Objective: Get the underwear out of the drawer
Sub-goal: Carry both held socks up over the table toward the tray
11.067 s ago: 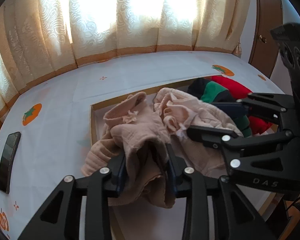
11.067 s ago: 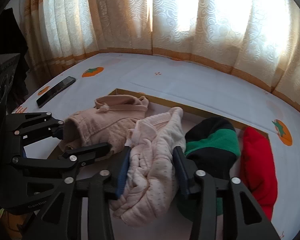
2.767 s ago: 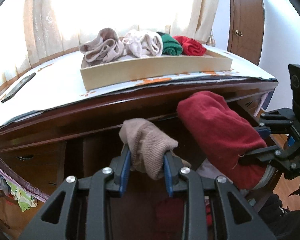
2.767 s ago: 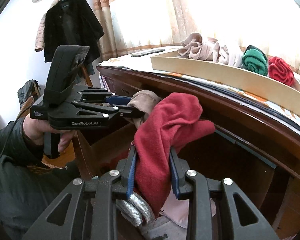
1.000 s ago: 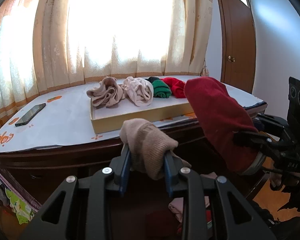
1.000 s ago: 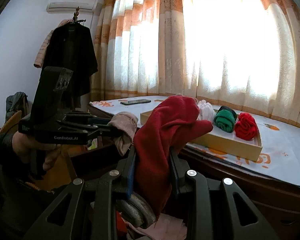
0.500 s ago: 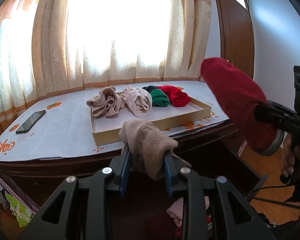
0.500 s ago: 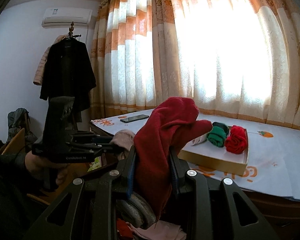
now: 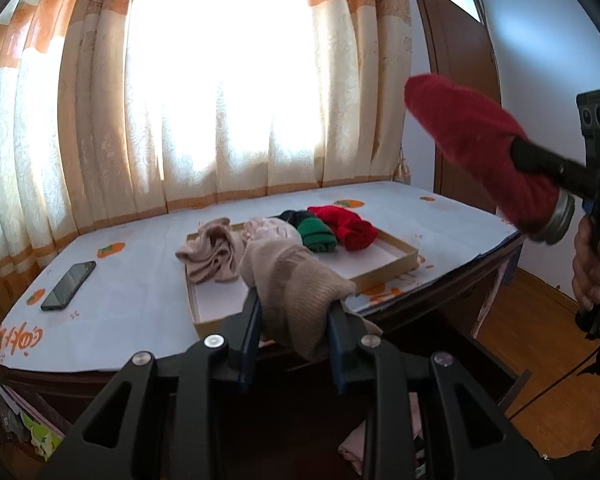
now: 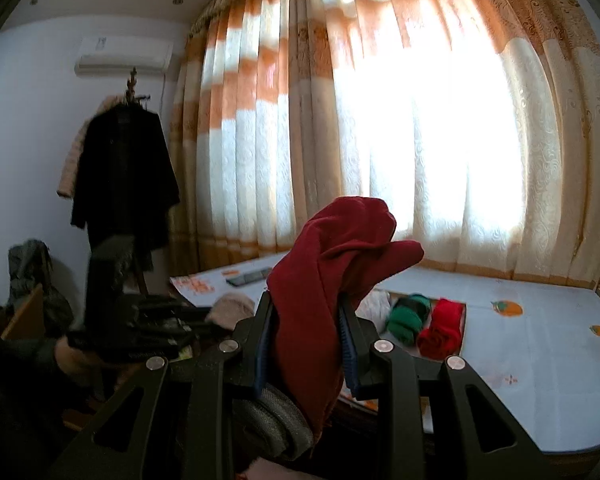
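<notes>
My left gripper (image 9: 294, 314) is shut on a beige knitted underwear piece (image 9: 296, 280), held above the front edge of the table. My right gripper (image 10: 306, 320) is shut on a dark red underwear piece (image 10: 332, 280) with a grey waistband (image 10: 276, 424), raised well above the table; in the left wrist view the same dark red piece (image 9: 472, 148) hangs high at the right. A shallow cardboard tray (image 9: 384, 272) on the table holds beige, pink, green-black and red folded pieces (image 9: 320, 236). The open drawer (image 9: 380, 432) lies below my left gripper, with pink cloth in it.
A phone (image 9: 69, 280) lies on the table's left side. Curtains (image 9: 228, 92) hang behind the table, a wooden door (image 9: 456, 100) at the right. A dark coat (image 10: 120, 176) hangs on a stand at the left. A hand (image 9: 588, 264) holds the right gripper's handle.
Both grippers have risen with their cloth, the right one more. The table top and tray now appear lower in both views, seen more from above.
</notes>
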